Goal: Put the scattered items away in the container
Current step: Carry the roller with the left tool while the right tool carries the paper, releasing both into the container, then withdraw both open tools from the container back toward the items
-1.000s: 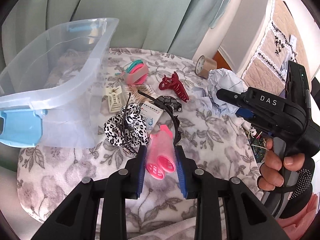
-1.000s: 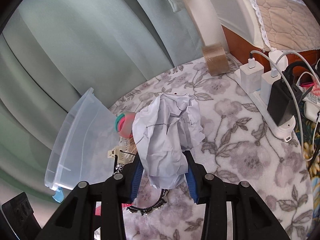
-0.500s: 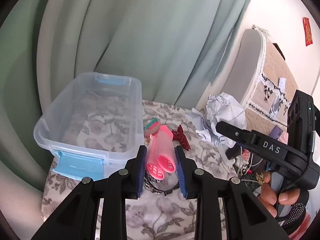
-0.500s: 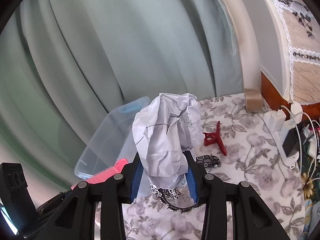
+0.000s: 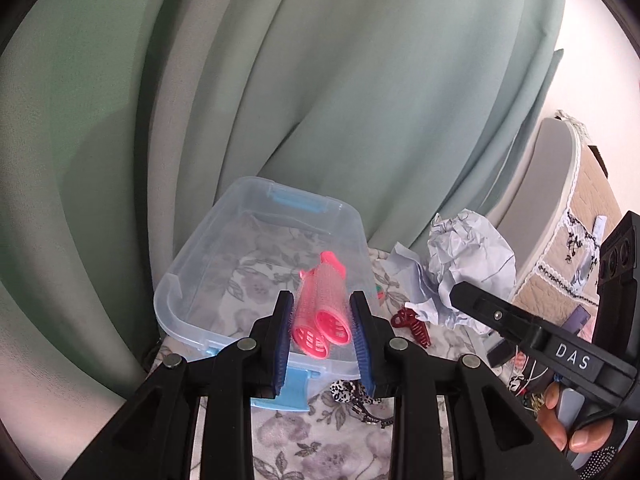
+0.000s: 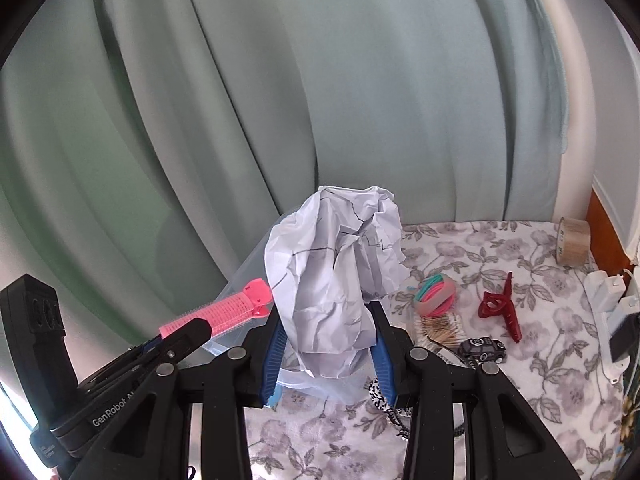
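Observation:
A pair of pink hair rollers (image 5: 320,308) is clamped in my left gripper (image 5: 322,298), held in the air over the near rim of the clear plastic container (image 5: 192,276) with blue latches. My right gripper (image 6: 326,314) is shut on a big ball of crumpled white paper (image 6: 340,272), also lifted off the table. In the left wrist view the paper (image 5: 468,252) hangs just right of the container. In the right wrist view the paper hides most of the container (image 6: 248,268), and the rollers (image 6: 224,314) stick out at the lower left.
On the floral cloth lie pink-and-teal hair ties (image 6: 434,294), a red claw clip (image 6: 500,308), a black toy car (image 6: 482,350), a packet of sticks (image 6: 440,328), a leopard scrunchie (image 5: 346,390) and a tape roll (image 6: 574,242). Chargers (image 6: 608,304) line the right edge. Green curtains hang behind.
Both grippers have risen from the table with their loads and swung toward the container. The rollers now sit over its near rim, and the paper has come up beside it.

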A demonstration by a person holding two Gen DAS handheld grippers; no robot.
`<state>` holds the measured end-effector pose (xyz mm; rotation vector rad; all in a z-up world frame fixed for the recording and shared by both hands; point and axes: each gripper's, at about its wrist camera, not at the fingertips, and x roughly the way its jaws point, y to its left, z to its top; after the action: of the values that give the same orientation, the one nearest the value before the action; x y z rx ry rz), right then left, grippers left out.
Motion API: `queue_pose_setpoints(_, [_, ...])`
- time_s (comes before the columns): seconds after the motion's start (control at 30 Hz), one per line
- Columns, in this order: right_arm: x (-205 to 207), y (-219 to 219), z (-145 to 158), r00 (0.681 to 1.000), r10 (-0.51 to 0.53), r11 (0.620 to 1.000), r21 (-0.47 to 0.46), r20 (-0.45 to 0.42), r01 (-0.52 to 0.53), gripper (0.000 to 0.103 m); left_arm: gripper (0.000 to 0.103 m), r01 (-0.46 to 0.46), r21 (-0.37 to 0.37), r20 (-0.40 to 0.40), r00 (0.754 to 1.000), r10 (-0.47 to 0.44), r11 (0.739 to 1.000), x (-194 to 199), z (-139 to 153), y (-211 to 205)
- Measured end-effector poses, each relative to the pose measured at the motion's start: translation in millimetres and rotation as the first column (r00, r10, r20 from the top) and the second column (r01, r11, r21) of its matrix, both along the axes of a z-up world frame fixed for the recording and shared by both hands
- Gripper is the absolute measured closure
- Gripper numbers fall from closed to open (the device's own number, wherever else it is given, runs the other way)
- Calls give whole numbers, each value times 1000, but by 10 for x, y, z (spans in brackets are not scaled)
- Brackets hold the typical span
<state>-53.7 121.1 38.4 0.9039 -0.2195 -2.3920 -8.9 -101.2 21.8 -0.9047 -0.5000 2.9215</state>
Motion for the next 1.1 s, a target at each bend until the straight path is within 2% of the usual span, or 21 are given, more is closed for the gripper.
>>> queue_pose_setpoints(0.27, [-162, -424, -267, 996, 66, 996, 57, 54, -69, 61, 73, -61, 24, 39, 997, 60, 998, -188, -188, -285])
queue_pose_setpoints(0.57, [-301, -686, -515, 989, 106, 988, 101, 100, -116, 58, 73, -80, 42, 99, 992, 75, 996, -325, -416, -411])
queue_pose_setpoints(0.67, [-326, -725, -556, 989, 109, 986, 118, 103, -121, 49, 72, -79, 51, 113, 991, 73, 996, -338, -460, -427])
queue_pose_setpoints(0.7, [-337, -727, -574, 989, 107, 985, 122, 107, -119, 44, 70, -80, 53, 117, 990, 73, 995, -340, -474, -429])
queue_pose_setpoints(0.8, [-372, -716, -623, 987, 107, 986, 115, 117, -121, 40, 54, -81, 60, 128, 989, 73, 995, -337, -508, -433])
queue_pose_setpoints(0.87, [-339, -725, -588, 988, 108, 986, 116, 115, -121, 39, 53, -80, 66, 131, 989, 71, 995, -314, -517, -435])
queue_pose_setpoints(0.93, [-307, -718, -566, 987, 108, 986, 113, 115, -121, 38, 47, -82, 60, 134, 988, 73, 995, -307, -529, -430])
queue_pose_setpoints(1.1, [-266, -680, -550, 988, 104, 988, 104, 117, -117, 36, 44, -82, 48, 132, 988, 75, 995, -286, -518, -381])
